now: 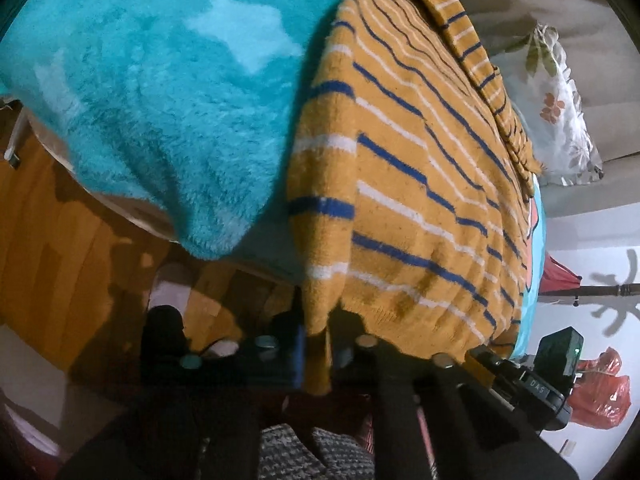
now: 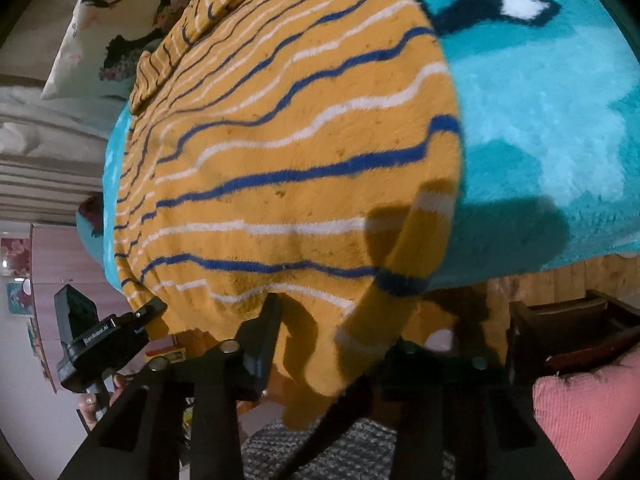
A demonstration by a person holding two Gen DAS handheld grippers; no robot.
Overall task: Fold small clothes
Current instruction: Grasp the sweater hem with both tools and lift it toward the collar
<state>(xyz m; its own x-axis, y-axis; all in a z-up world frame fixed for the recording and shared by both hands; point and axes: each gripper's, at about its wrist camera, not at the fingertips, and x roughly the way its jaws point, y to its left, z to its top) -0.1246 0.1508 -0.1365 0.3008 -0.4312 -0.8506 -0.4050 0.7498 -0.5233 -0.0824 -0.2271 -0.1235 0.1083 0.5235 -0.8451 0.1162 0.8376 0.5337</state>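
A small mustard-yellow sweater [image 1: 412,184] with blue and white stripes lies spread on a fluffy turquoise blanket [image 1: 152,92], its hem hanging over the bed's near edge. My left gripper [image 1: 320,344] sits at the hem's left corner, jaws apart around the hanging cloth. In the right wrist view the sweater [image 2: 296,152] fills the middle, and my right gripper [image 2: 336,332] is at the hem's right part, open, with the cloth and a dangling sleeve [image 2: 400,280] between its fingers. The left gripper's body shows in the right wrist view [image 2: 100,344].
Floral pillows [image 1: 560,100] lie at the far end of the bed. A wooden bed frame [image 1: 60,240] runs below the blanket. A red plastic bag [image 1: 600,392] and a coat stand are by the wall. A pink cushion [image 2: 588,420] is near the right gripper.
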